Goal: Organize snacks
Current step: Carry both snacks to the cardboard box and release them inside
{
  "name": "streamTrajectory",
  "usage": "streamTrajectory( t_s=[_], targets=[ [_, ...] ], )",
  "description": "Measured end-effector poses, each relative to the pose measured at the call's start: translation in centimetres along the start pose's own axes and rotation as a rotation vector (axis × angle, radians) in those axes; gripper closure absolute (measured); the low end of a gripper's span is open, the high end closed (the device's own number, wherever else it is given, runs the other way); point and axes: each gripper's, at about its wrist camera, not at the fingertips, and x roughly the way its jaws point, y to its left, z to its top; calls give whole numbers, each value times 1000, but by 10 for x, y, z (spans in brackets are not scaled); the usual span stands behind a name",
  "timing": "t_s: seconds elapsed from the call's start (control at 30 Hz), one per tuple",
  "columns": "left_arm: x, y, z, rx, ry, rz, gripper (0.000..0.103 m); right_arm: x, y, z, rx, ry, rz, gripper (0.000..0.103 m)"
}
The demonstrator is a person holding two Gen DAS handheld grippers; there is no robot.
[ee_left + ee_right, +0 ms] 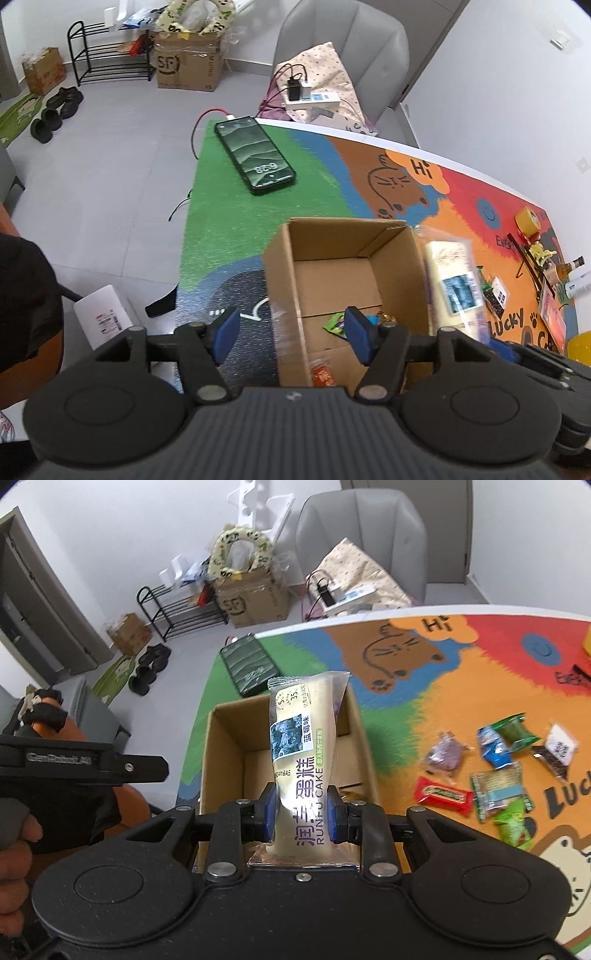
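Left gripper [291, 334]: jaws apart, holding nothing, straddling the near left wall of the cardboard box [284, 280]; one blue pad outside the wall, one inside. Box open-topped, resting on the desk [236, 206] over the coloured cartoon mat. Inside, on the box floor: a green snack packet [334, 325] and an orange packet [323, 374], both partly hidden by the gripper. Beyond the box, lying flat on the green part of the mat: a phone [255, 153], screen lit, cable attached.

Right gripper [301, 814]: jaws clamped on the lower part of a cake packet [304, 753], cream-coloured, marked "RUNFU CAKE". Packet held lengthwise above the open box, pointing away from the camera, not touching the box floor as far as can be told. Same packet blurred at the box's right side in the left wrist view.

Further right, loose on the orange part of the mat, well apart from the box: a red bar [445, 794], a purple packet [445, 755], a blue packet [493, 747], green packets [515, 731] and a clear-wrapped biscuit [498, 788].
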Motion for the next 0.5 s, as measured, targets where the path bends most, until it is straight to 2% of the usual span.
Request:
streamTrajectory(
  t_s=[0.27, 0.33, 0.4, 0.5],
  targets=[
    [-4, 22, -7, -21, -3, 28, 32, 30, 19, -9, -33, 49, 39, 78],
    [-4, 24, -8, -26, 0, 34, 32, 35, 23, -11, -50, 59, 27, 71],
    [-5, 26, -9, -26, 0, 35, 32, 37, 25, -11, -55, 65, 8, 53],
    [-7, 26, -10, -18, -3, 32, 32, 32, 22, -13, -41, 54, 8, 49]
  ],
)
